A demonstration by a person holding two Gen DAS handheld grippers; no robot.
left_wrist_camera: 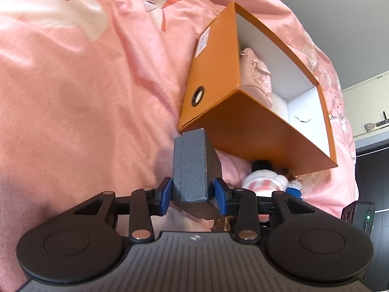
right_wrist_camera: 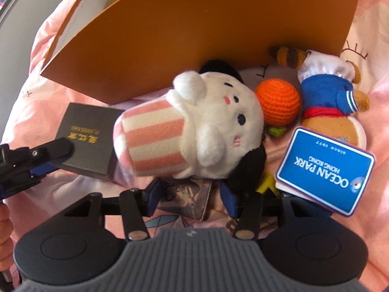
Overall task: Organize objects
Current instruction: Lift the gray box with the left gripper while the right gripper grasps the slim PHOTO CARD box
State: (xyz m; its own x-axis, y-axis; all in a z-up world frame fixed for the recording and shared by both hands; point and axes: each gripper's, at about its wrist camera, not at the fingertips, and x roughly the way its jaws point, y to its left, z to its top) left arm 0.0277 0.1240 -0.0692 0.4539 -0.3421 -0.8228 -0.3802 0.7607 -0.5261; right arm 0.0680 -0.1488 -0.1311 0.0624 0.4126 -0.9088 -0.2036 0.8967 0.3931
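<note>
Gripping grey box [left_wrist_camera: 192, 170], left gripper [left_wrist_camera: 193, 194] beside orange carton [left_wrist_camera: 255, 131]; right gripper [right_wrist_camera: 192, 191] jaws apart, under striped plush [right_wrist_camera: 189, 126], clasping nothing.

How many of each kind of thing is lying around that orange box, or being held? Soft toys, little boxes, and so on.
Soft toys: 2, the pink-striped white plush and the blue-jacketed plush
Crocheted orange balls: 1
Small grey boxes: 1, gripped in the left tool
Pink pouches inside the orange box: 1
Total: 5
</note>
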